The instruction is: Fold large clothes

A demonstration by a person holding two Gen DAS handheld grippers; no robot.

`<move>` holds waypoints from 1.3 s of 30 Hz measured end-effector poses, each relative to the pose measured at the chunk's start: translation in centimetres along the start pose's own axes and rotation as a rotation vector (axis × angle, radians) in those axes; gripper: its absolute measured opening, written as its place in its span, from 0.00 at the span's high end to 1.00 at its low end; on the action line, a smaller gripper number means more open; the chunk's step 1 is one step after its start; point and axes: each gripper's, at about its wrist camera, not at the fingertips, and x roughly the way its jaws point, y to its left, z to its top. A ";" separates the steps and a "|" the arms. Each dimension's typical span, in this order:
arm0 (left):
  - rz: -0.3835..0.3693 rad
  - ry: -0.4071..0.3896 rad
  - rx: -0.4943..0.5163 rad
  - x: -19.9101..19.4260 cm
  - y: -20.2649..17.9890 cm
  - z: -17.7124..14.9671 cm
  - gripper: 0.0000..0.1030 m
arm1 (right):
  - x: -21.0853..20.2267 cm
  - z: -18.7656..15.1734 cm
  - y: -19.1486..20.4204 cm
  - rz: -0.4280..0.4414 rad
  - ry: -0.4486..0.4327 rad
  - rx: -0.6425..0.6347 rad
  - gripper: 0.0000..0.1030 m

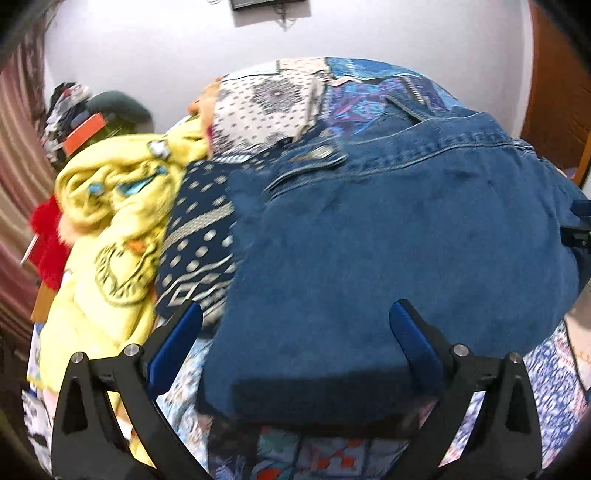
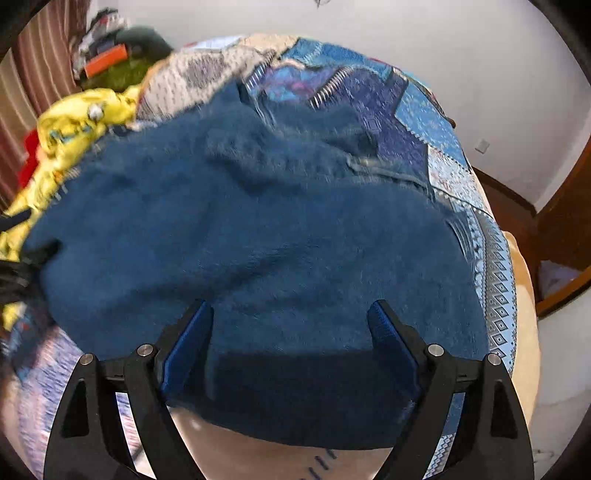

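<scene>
Both wrist views hovering close above the denim jacket (image 1: 388, 240), angled down and forward toward the white wall (image 1: 369, 33). Left view nearer the yellow garment (image 1: 110, 221); jacket (image 2: 258, 240) shared.

The left claw (image 1: 295, 328), jaws spread wide, hangs over a blue denim garment (image 1: 399, 236) on a patterned bedspread (image 1: 354, 92), beside a yellow garment (image 1: 110, 221).

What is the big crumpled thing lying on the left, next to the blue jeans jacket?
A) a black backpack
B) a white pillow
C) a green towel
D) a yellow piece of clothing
D: in the left wrist view a crumpled yellow garment with printed patterns lies on the bed just left of the denim jacket; the right wrist view shows it there too.
</scene>
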 end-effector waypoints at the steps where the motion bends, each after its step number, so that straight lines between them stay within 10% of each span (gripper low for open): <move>1: 0.005 0.005 -0.018 -0.1 0.6 -0.6 0.00 | -0.1 -0.2 -0.6 -0.001 -0.005 0.015 0.15; 4: -0.011 0.021 -0.089 -0.4 2.6 -2.1 0.00 | -0.7 -1.4 -3.4 -0.018 -0.013 0.091 0.01; 16: -0.047 0.147 -0.406 -2.3 8.9 -6.3 0.01 | -3.3 -6.6 -10.9 -0.019 0.031 0.359 0.00; 29: -0.512 0.200 -0.599 -0.1 5.6 -5.4 0.01 | -6.3 -5.4 -8.1 -0.016 -0.081 0.294 0.00; 39: -0.724 0.218 -0.755 5.9 5.7 -4.1 0.44 | -5.5 -4.4 -5.5 0.023 -0.090 0.240 0.00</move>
